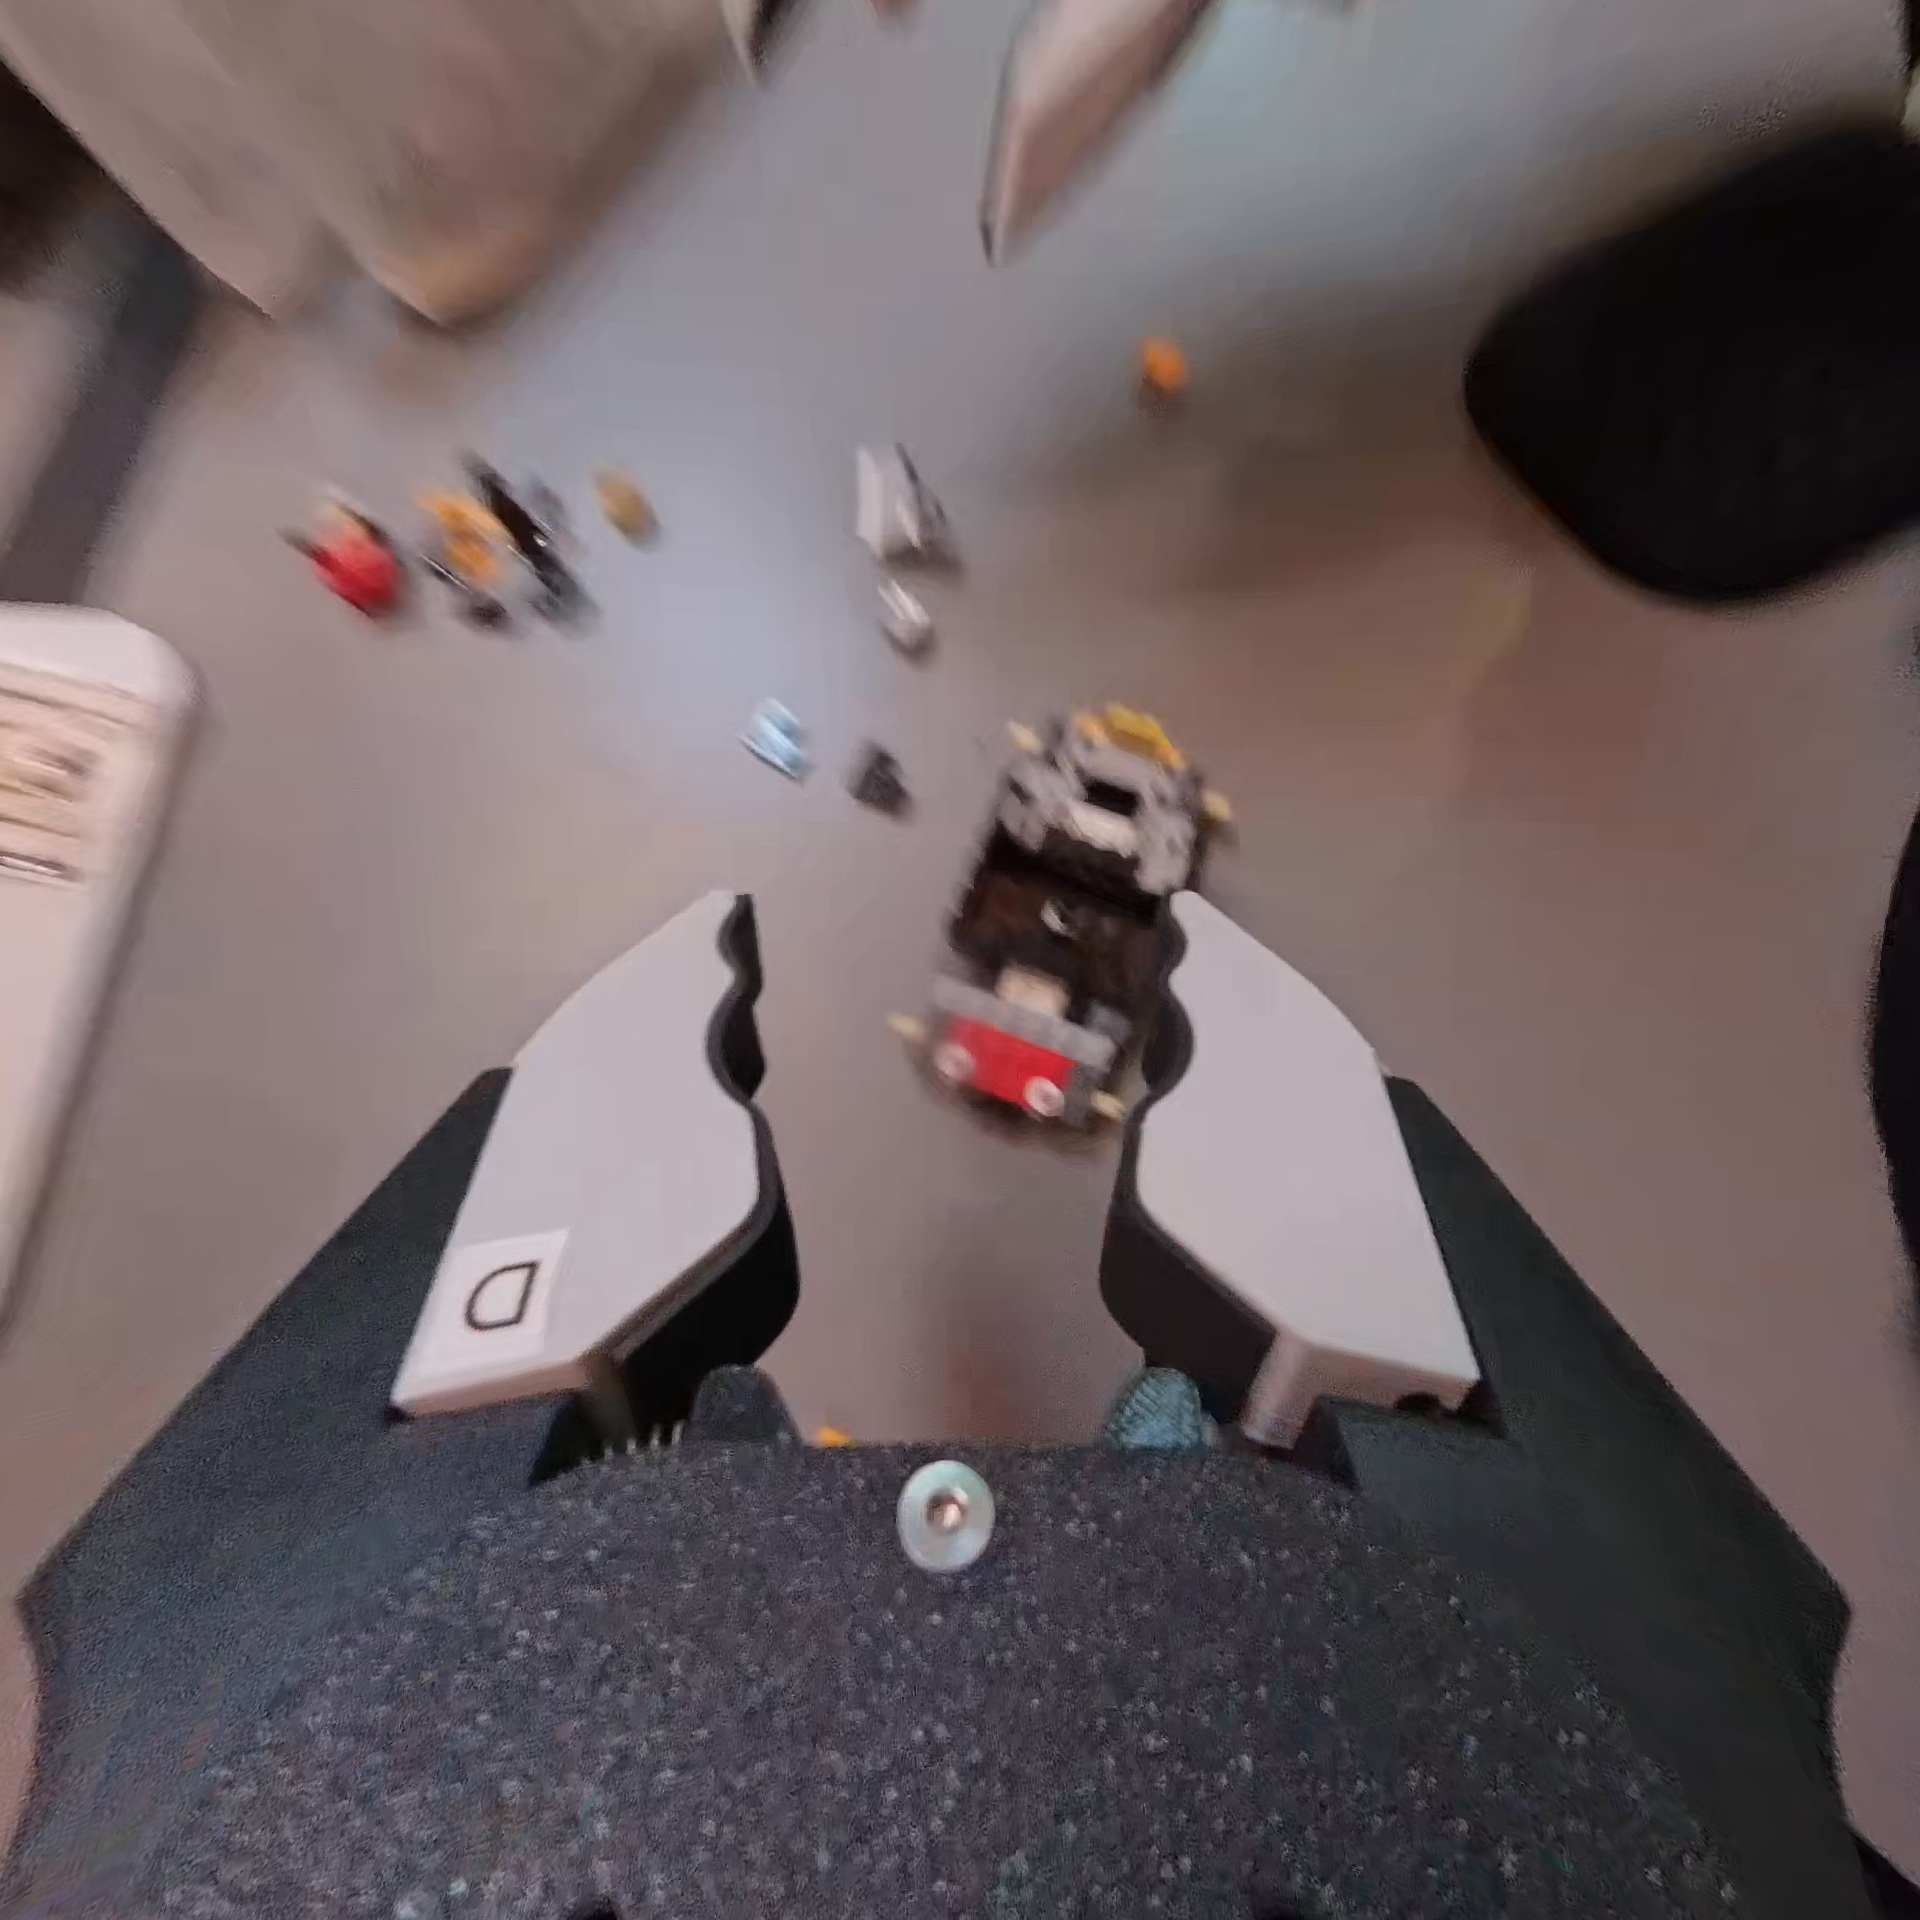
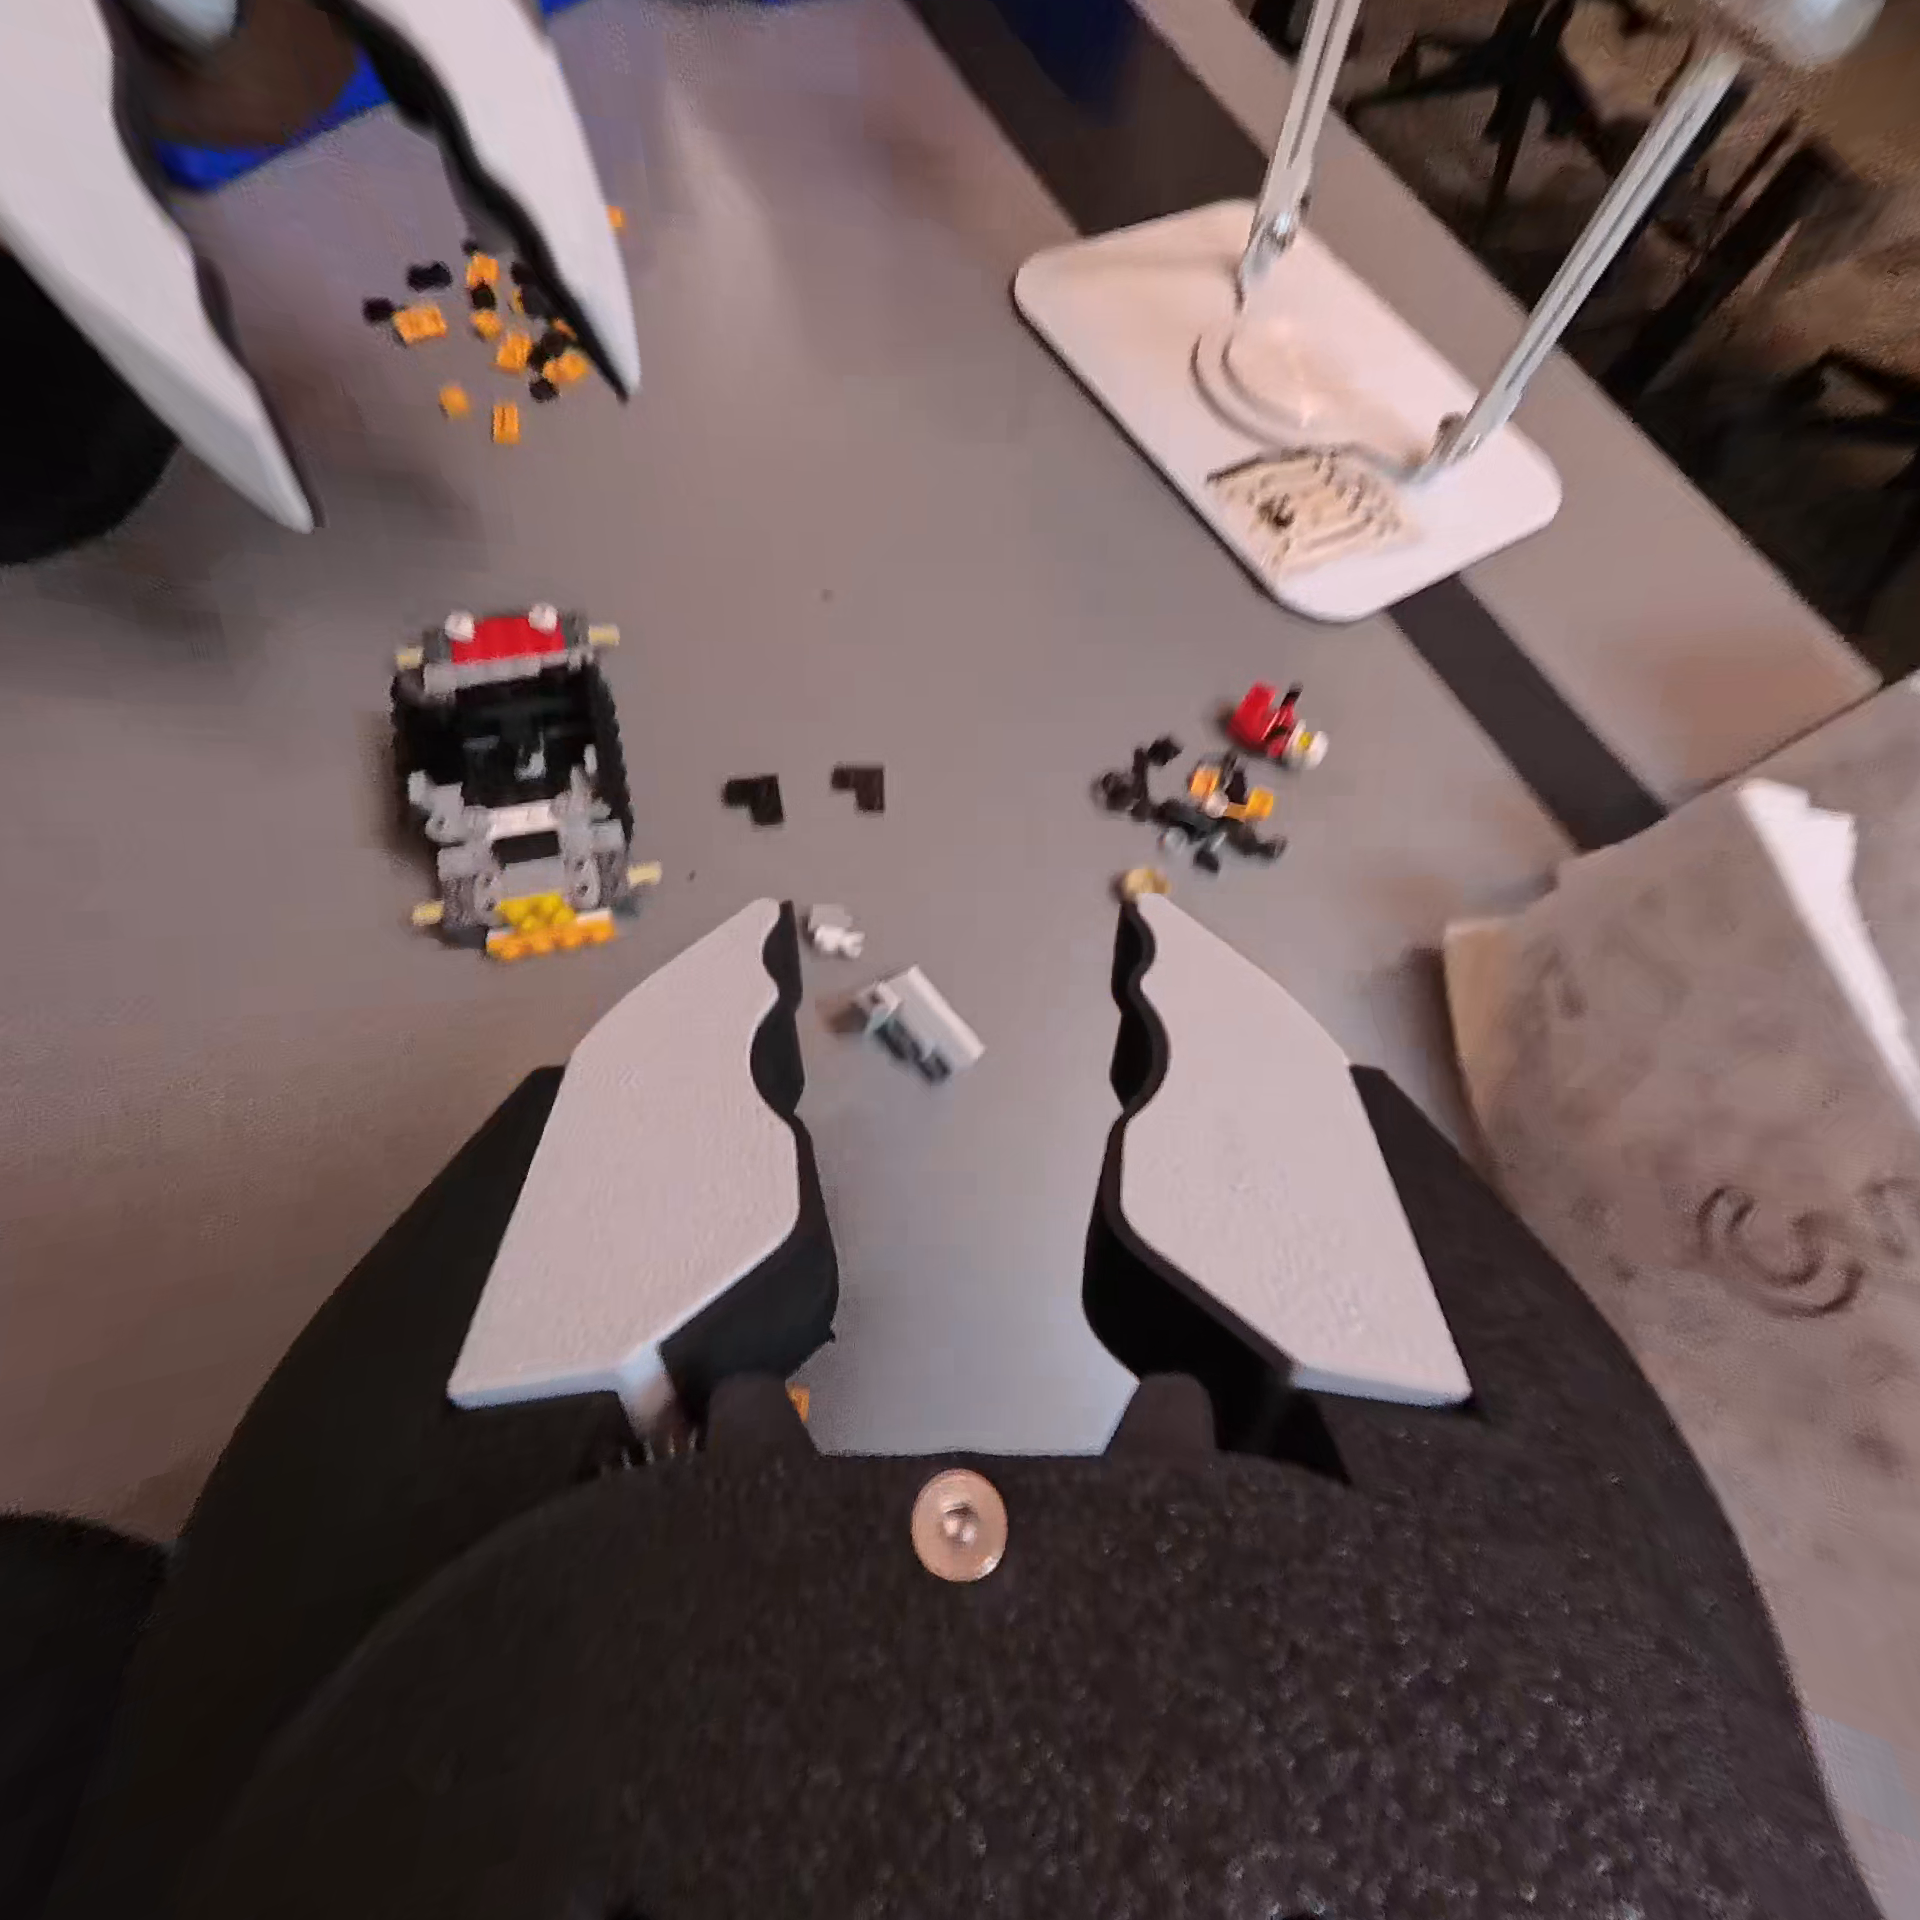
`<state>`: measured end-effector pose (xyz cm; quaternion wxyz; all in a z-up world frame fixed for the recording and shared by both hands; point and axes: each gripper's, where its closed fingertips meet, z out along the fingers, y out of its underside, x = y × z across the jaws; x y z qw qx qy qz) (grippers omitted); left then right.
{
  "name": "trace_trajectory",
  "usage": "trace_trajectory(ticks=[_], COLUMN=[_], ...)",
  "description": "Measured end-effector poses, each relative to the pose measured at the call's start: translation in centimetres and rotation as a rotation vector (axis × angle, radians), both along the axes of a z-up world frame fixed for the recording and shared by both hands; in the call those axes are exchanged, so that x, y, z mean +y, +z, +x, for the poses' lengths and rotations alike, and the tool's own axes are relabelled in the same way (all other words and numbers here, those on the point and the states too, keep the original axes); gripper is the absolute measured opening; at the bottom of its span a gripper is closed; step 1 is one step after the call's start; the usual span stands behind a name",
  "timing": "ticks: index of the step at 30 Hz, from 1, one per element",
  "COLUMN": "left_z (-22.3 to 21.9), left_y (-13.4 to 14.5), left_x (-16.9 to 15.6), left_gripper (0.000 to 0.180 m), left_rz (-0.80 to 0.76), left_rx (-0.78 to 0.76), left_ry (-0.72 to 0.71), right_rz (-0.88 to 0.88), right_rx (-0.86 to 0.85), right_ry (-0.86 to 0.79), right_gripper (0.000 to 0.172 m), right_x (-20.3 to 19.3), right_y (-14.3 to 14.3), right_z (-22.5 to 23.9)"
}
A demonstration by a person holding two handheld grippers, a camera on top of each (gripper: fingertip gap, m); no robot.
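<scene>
A brick-built vehicle (image 1: 1070,914), black and grey with a red end, stands on the grey table (image 1: 520,935). In the left wrist view it lies just inside my left gripper's right finger (image 1: 1278,1039). My left gripper (image 1: 961,904) is open and holds nothing. The right wrist view shows it (image 2: 452,447) hovering apart from the vehicle (image 2: 514,779). My right gripper (image 2: 956,909) is open and empty above the table. A grey brick piece (image 2: 914,1023) and a small pale piece (image 2: 836,928) lie on the table between its fingers, untouched.
Two black L-shaped pieces (image 2: 755,800) (image 2: 860,787) lie beyond the right gripper. A heap of black, orange and red pieces (image 2: 1216,790) lies to the right, and orange and black bits (image 2: 499,332) at the back left. A white lamp base (image 2: 1288,416) and a beige bag (image 2: 1714,1143) stand on the right. The gap from one gripper's tips to the other's is roughly 15 centimetres.
</scene>
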<state>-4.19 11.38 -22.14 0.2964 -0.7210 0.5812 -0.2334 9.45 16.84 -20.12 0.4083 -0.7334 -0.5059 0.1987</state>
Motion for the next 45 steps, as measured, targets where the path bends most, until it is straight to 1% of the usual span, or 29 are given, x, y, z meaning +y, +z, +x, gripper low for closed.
trace_trajectory(ticks=[2, 3, 4, 5, 7, 10, 12, 15, 17, 19, 20, 22, 25, 26, 27, 28, 29, 31, 34, 36, 38, 39, 40, 42, 45], left_z=[-0.6, -0.9, -0.9, -0.1, 0.1, 0.6, 1.1, 2.0, 2.3, 2.4, 2.5, 2.3, 1.6, 1.4, 1.1, 1.0, 1.0, 1.2, 1.3, 1.2, 1.2, 1.1, 1.1, 1.1, 1.1], left_y=[-4.9, -6.9, -8.3, -8.2, -8.0, -8.0, -7.9, -7.8, -7.9, -7.7, -7.6, -7.1, -6.6, -6.8, -7.0, -7.3, -7.5, -7.7, -7.7, -7.7, -7.6, -7.6, -7.6, -7.7, -7.6], left_x=[-1.8, -2.4, -2.9, -2.9, -2.3, -1.5, -0.7, -0.5, -0.8, -1.4, -1.5, -1.3, -1.3, -1.2, -1.1, -1.1, -1.2, -1.3, -1.3, -1.2, -1.2, -1.1, -1.2, -1.2, -1.1], left_gripper=[0.083, 0.090, 0.096, 0.091, 0.067, 0.066, 0.065, 0.066, 0.065, 0.067, 0.068, 0.068, 0.064, 0.063, 0.062, 0.062, 0.061, 0.058, 0.055, 0.052, 0.049, 0.048, 0.048, 0.047, 0.046], left_rz=[-0.032, -0.039, -0.047, -0.067, -0.072, -0.066, -0.033, -0.011, -0.031, -0.060, -0.072, -0.081, -0.091, -0.087, -0.084, -0.087, -0.093, -0.093, -0.079, -0.072, -0.064, -0.060, -0.063, -0.072, -0.062], left_rx=[0.135, 0.203, 0.246, 0.183, 0.158, 0.149, 0.135, 0.100, 0.089, 0.053, 0.023, -0.020, -0.041, -0.035, -0.023, -0.014, -0.009, -0.012, -0.010, -0.017, -0.025, -0.028, -0.033, -0.038, -0.035], left_ry=[-0.017, -0.025, -0.038, -0.013, 0.009, 0.017, 0.034, 0.025, 0.013, -0.008, -0.003, 0.022, 0.033, 0.038, 0.044, 0.042, 0.038, 0.033, 0.029, 0.038, 0.046, 0.049, 0.051, 0.060, 0.060], right_rz=[-0.032, -0.038, -0.042, -0.050, -0.077, -0.107, -0.117, -0.138, -0.155, -0.156, -0.149, -0.137, -0.128, -0.110, -0.104, -0.099, -0.087, -0.064, -0.073, -0.109, -0.116, -0.117, -0.129, -0.164, -0.224], right_rx=[0.004, 0.006, -0.001, -0.018, -0.053, -0.110, -0.144, -0.187, -0.236, -0.267, -0.281, -0.298, -0.347, -0.364, -0.388, -0.411, -0.425, -0.399, -0.335, -0.343, -0.398, -0.443, -0.448, -0.519, -0.625], right_ry=[-0.025, -0.036, -0.045, -0.049, -0.047, -0.014, 0.018, 0.064, 0.109, 0.137, 0.139, 0.130, 0.103, 0.083, 0.066, 0.050, 0.036, 0.054, 0.157, 0.234, 0.291, 0.306, 0.318, 0.300, 0.286], right_gripper=[0.058, 0.058, 0.058, 0.058, 0.058, 0.056, 0.055, 0.052, 0.048, 0.036, 0.031, 0.030, 0.027, 0.021, 0.021, 0.027, 0.037, 0.038, 0.035, 0.035, 0.031, 0.024, 0.010, 0.010, 0.010], right_x=[-1.1, -1.5, -1.7, -1.8, -1.7, -1.2, -0.7, 0.1, 0.1, 0.1, 0.3, 0.7, 1.0, 1.3, 1.5, 1.7, 2.0, 1.9, 0.5, -0.6, -1.2, -1.2, -1.3, -1.0, -1.0], right_y=[-1.4, -1.9, -2.6, -3.3, -4.9, -6.8, -7.5, -8.2, -8.8, -9.1, -9.3, -9.3, -9.2, -9.1, -9.1, -9.1, -8.9, -8.1, -7.2, -7.9, -9.0, -9.6, -9.6, -9.7, -9.7], right_z=[0.6, 0.6, 0.6, 0.6, 0.5, 0.2, 0.0, -0.5, -0.6, -0.5, -0.3, 0.4, 2.2, 2.8, 3.5, 4.1, 4.4, 3.5, -0.2, -2.6, -4.2, -4.4, -4.7, -3.7, -0.7])
